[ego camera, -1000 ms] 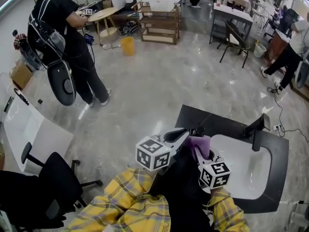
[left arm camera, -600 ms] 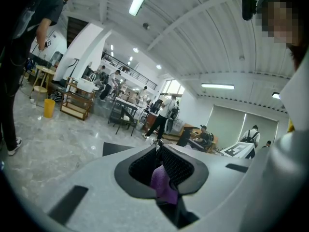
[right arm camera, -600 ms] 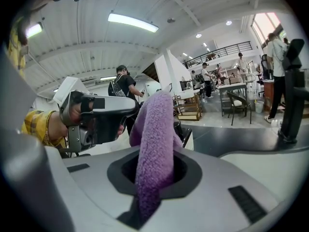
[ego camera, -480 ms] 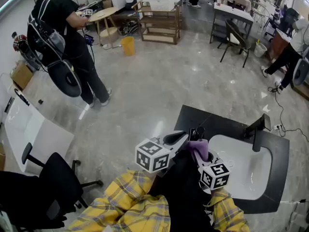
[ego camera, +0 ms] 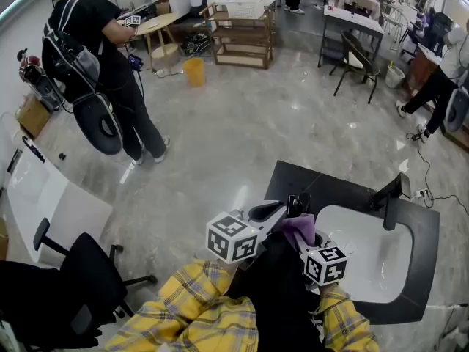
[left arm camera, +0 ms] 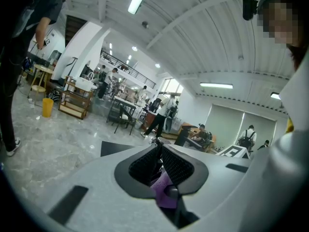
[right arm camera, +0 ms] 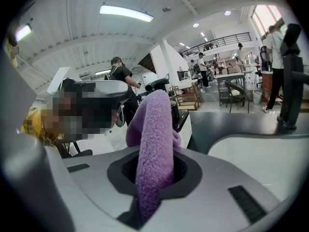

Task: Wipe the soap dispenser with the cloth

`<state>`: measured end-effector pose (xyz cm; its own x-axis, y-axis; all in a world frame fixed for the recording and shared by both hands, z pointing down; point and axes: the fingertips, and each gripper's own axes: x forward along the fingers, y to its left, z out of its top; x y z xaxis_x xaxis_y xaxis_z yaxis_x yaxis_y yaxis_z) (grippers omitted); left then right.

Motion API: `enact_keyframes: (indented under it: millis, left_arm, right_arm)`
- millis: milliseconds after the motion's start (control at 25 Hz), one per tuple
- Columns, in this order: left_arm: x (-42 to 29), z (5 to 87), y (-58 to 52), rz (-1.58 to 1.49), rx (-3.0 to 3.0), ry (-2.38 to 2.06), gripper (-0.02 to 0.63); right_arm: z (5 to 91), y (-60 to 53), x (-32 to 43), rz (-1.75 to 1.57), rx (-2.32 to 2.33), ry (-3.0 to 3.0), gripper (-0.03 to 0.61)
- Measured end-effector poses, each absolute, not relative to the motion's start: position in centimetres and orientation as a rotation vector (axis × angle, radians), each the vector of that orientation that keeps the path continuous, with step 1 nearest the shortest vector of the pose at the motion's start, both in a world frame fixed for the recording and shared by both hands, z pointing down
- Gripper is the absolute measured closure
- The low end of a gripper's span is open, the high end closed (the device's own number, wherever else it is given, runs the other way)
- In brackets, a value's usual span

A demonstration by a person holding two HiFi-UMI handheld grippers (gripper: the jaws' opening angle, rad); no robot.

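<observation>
At the upper left of the head view a person in black (ego camera: 102, 57) stands on the open floor, and a white desk (ego camera: 44, 196) and a black office chair (ego camera: 80, 277) fill the lower left. We judge all three well apart from the work and no hindrance. At centre the left gripper (left arm camera: 158, 148) reaches in from the lower left with its jaws pressed together. Its tips are just beside the soap dispenser (ego camera: 296, 202), a small dark bottle at the left edge of the black counter (ego camera: 421, 233). We read this as a steadying hold against tipping, though we cannot tell whether the tips pinch the pump. A sliver of purple shows low between these jaws; we cannot say whether it is pinched or merely behind them. Just to the right, the right gripper (right arm camera: 155, 164) pinches the purple cloth (right arm camera: 153, 129), whose free fold rises past the fingertips close to the dispenser, so that fabric rather than jaw would meet it. Contact is not certain. Further right lie the white sink basin (ego camera: 370, 259) and the dark faucet (ego camera: 390, 196), both apart from the bottle. The main obstruction, in our judgement, is the left gripper itself, which covers the bottle's left side.
</observation>
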<state>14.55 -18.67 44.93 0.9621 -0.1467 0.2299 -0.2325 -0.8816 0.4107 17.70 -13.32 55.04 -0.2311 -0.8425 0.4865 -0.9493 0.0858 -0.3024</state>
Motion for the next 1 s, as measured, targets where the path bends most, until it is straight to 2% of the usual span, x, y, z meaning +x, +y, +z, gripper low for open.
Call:
enact_keyframes:
  millis: [400,640,800,920,1000]
  left_arm:
    - [15.1,45.4,-17.7,0.314,2.680,-0.235,0.575]
    - [15.6,45.7,-17.5,0.359,2.706,-0.257,0.575]
    - [15.7,45.4,-17.5,0.348,2.736,-0.255,0.572]
    - [16.3,45.1,-17.8,0.319,2.716,-0.271,0.548]
    - [16.8,45.2,-17.9,0.316,2.710,-0.285,0.500]
  right_arm:
    - [56.4,-13.1,17.7,0.989,1.800,-2.125,0.541]
    - [56.2,-12.5,17.8,1.237,1.783,-2.102,0.541]
    - [53.5,-11.4,17.7,1.175,1.826,-2.160,0.541]
    - [52.2,-10.3,18.2,1.156,1.876,-2.184,0.541]
    - [51.7,-9.5,18.5,1.144,1.904,-2.181,0.541]
